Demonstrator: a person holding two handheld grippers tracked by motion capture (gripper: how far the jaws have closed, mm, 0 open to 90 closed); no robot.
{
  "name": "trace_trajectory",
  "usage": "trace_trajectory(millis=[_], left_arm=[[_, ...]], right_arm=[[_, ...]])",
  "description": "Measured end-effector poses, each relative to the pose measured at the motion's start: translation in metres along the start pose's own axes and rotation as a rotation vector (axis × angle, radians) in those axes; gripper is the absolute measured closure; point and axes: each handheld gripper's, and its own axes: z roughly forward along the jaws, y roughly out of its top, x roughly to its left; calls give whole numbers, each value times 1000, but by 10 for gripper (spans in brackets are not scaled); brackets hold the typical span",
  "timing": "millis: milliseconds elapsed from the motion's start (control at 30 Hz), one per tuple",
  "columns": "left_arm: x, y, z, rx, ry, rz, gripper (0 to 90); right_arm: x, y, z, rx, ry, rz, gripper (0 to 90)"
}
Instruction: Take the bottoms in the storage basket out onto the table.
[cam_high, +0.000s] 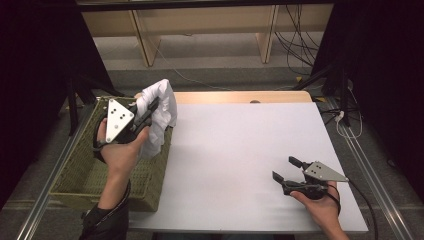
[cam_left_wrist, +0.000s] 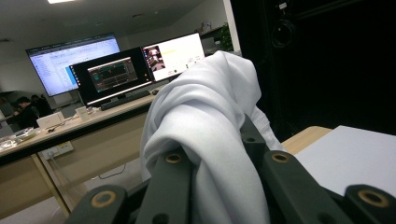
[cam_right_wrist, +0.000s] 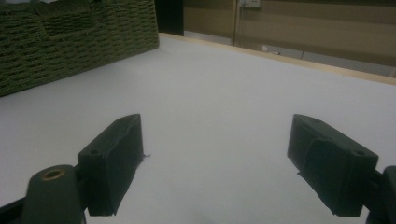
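From high up, the left gripper (cam_high: 148, 113) is lifted over the woven basket (cam_high: 80, 172) at the table's left edge, and its jaws pinch a white cloth (cam_high: 161, 112) that hangs down past the basket's rim. The right gripper (cam_high: 287, 170) sits low over the white table (cam_high: 240, 150), well apart from the cloth.

In the left gripper view, the cloth (cam_left_wrist: 205, 135) bunches up between the black jaws (squeezed tight).

In the right gripper view, the jaws stand wide apart with nothing between them, and the basket (cam_right_wrist: 70, 44) is far off.

An office or lab: desks with monitors (cam_left_wrist: 116, 70) (screens lit), floor cables (cam_high: 295, 45).
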Motion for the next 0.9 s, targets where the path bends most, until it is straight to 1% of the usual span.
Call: trace_trajectory(millis=[533, 900], left_arm=[[-9, 1, 5, -1, -22, 8, 777], [-17, 0, 9, 3, -46, 13, 777]], right_arm=[[0, 0, 0, -1, 0, 1, 192], [0, 0, 0, 0, 1, 1, 192]])
